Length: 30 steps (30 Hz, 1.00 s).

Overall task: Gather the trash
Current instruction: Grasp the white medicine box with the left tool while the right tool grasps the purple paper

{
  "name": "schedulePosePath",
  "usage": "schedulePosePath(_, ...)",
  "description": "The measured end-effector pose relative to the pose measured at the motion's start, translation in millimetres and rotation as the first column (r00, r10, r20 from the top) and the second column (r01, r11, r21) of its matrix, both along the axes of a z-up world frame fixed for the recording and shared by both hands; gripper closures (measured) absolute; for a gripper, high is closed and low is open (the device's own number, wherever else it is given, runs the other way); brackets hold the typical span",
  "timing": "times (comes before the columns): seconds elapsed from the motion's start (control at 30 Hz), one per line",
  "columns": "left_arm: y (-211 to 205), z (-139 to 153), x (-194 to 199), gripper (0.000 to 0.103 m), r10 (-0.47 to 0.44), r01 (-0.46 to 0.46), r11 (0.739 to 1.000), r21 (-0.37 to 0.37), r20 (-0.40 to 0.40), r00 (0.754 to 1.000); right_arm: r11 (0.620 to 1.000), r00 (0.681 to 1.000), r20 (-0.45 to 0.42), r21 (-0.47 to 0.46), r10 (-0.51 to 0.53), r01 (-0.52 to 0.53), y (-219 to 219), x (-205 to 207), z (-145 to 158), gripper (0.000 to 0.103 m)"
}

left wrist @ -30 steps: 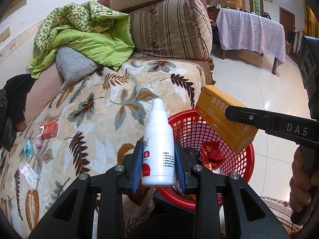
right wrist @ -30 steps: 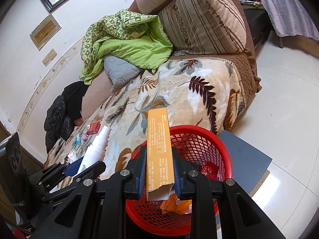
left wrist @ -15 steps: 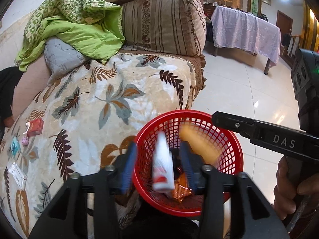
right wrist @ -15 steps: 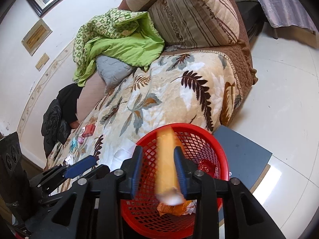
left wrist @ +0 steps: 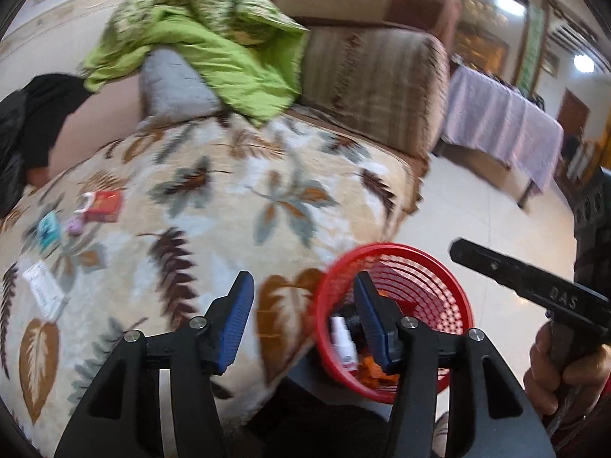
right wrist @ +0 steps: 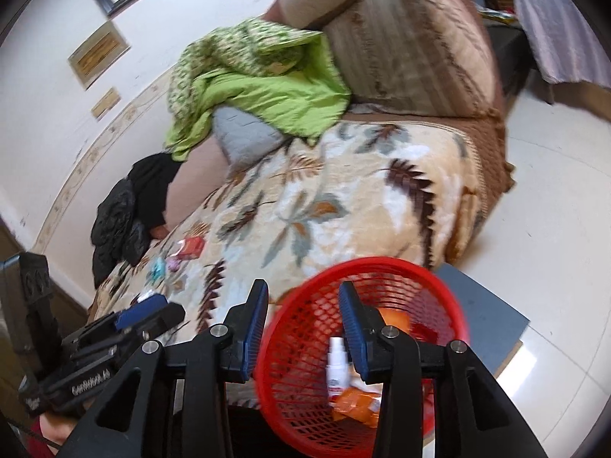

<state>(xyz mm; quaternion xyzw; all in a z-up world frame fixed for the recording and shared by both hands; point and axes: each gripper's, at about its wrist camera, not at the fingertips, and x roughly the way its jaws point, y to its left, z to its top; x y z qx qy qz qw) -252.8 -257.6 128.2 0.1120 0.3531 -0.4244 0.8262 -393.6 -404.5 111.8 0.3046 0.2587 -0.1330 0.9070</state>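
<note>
Beside the sofa, the red basket [right wrist: 385, 267] holds the white bottle [right wrist: 338, 366]; both tools, left [left wrist: 303, 320] and right [right wrist: 303, 320], have just opened, empty. Small, blurred items, perhaps wrappers [left wrist: 101, 206], lie on the leaf-print blanket [left wrist: 229, 206].

The basket [right wrist: 382, 271] stands on the floor just beside the front edge of the sofa [right wrist: 382, 198]. In it lie a spray bottle [right wrist: 338, 362] and a wrapper [right wrist: 357, 400] just beside it. On the sofa's blanket, well left of the basket, lie 4 small items: a box [left wrist: 104, 206], a packet [left wrist: 49, 229], a small piece [left wrist: 74, 225] between them, and a paper strip [left wrist: 44, 290] nearer. A quilt [left wrist: 214, 38] is heaped at the back over a cushion [left wrist: 172, 84]
</note>
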Motion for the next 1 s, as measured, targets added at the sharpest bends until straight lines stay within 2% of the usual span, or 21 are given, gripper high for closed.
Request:
schedulePosePath(0.17,49.9,0.0,40.7,0.041,0.138,-0.138,0.990,-0.039,-0.021,0.990,0.992,0.993,-0.015,-0.043,0.118,-0.119,37.4,38.5,8.2,0.061)
schedulePosePath(0.3,100.7,-12.5,84.6,0.040,0.298,-0.302,0.952,-0.043,-0.074,0.952,0.975,0.977,-0.038,-0.069,0.208,-0.210,68.8,73.5,11.6,0.061)
schedulePosePath(0.4,142.9,-26.5,120.6,0.032,0.457,-0.462,0.887,-0.022,-0.107,0.883,0.964,0.967,-0.047,-0.077,0.251,-0.254,86.7,96.1,12.2,0.061)
schedulePosePath(0.47,172.4,-39.2,147.0,0.031,0.559,-0.566,0.825,-0.004,-0.145,0.816,0.956,0.960,-0.054,-0.088,0.275,-0.279,97.2,111.7,12.0,0.061)
schedulePosePath(0.53,191.1,-51.3,167.9,0.031,0.625,-0.632,0.775,0.025,-0.182,0.759,0.948,0.952,-0.066,-0.094,0.297,-0.303,106.3,126.9,10.6,0.060)
schedulePosePath(0.6,199.8,-64.1,190.0,0.031,0.660,-0.668,0.742,0.047,-0.225,0.717,0.941,0.945,-0.079,-0.098,0.318,-0.325,114.3,144.6,8.0,0.059)
schedulePosePath(0.73,192.7,-77.5,220.8,0.030,0.690,-0.690,0.718,0.094,-0.226,0.687,0.930,0.934,-0.097,-0.100,0.344,-0.353,124.1,174.3,5.1,0.057)
schedulePosePath(0.8,186.1,-85.0,234.3,0.020,0.703,-0.694,0.709,0.126,-0.208,0.680,0.925,0.929,-0.111,-0.107,0.352,-0.364,128.6,191.8,3.7,0.057)
schedulePosePath(0.87,180.4,-93.9,244.2,0.020,0.732,-0.709,0.681,0.183,-0.160,0.662,0.920,0.922,-0.128,-0.103,0.365,-0.379,132.6,211.1,0.3,0.056)
schedulePosePath(0.93,183.3,-105.8,253.1,0.020,0.752,-0.723,0.659,0.207,-0.144,0.643,0.919,0.919,-0.138,-0.093,0.370,-0.384,135.0,225.3,-2.9,0.056)
schedulePosePath(1.0,188.1,-114.2,259.0,0.020,0.757,-0.729,0.652,0.208,-0.126,0.641,0.912,0.911,-0.155,-0.092,0.382,-0.399,141.2,245.4,-6.9,0.056)
